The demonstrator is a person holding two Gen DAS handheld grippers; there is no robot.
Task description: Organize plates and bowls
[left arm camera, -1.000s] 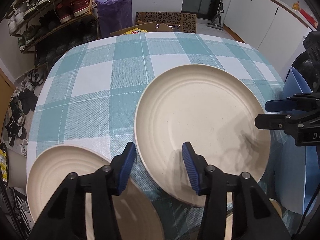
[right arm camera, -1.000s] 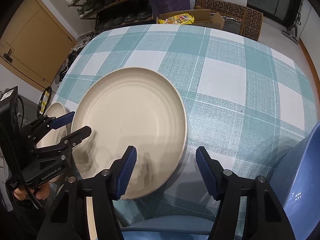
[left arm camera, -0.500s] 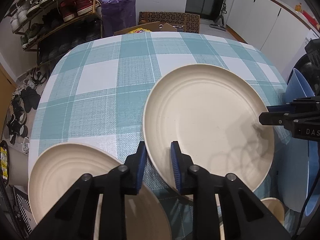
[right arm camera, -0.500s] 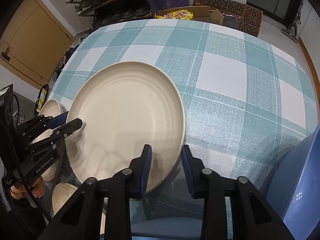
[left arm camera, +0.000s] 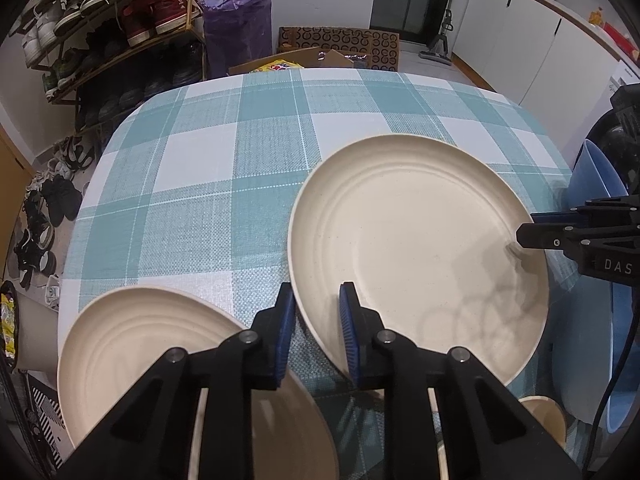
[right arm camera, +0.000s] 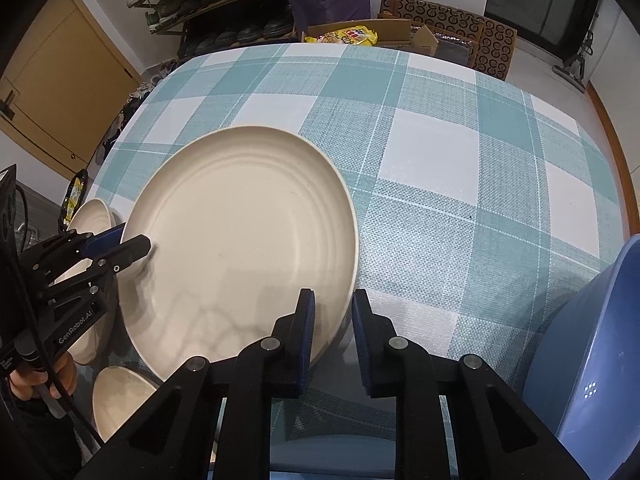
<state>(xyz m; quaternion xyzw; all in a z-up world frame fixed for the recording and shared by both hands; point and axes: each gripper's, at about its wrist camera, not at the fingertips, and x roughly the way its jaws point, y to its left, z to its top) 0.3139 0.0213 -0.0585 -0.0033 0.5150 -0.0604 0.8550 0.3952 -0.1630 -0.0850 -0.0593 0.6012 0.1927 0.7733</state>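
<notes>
I am looking down on a tabletop (left arm camera: pixel 224 184) covered in a teal and white checked cloth, with a shoe rack (left arm camera: pixel 112 32) and a purple bag (left arm camera: pixel 238 20) standing against the far wall. A large cream plate (left arm camera: pixel 416 248) is sitting near the close edge of the tabletop, and both of my grippers are gripping it from opposite sides. The left gripper (left arm camera: pixel 316 332) has just been closing, and its blue fingers (left arm camera: pixel 285 328) are now clamping narrowly on the plate's near left rim, one finger outside the rim and one over the plate's inner face. The right gripper (right arm camera: pixel 332 336) has likewise just been closing and is pinching the plate's near right rim in the same way. In the left wrist view a second cream plate (left arm camera: pixel 132 352) is lying just beside the first, at the tabletop's left corner, partly under the left gripper. In the right wrist view a smaller cream bowl (right arm camera: pixel 116 396) is showing low on the left, and a blue chair (right arm camera: pixel 596 352) is standing just off the right edge of the tabletop. A hand (right arm camera: pixel 38 376) is holding the left gripper's handle.
</notes>
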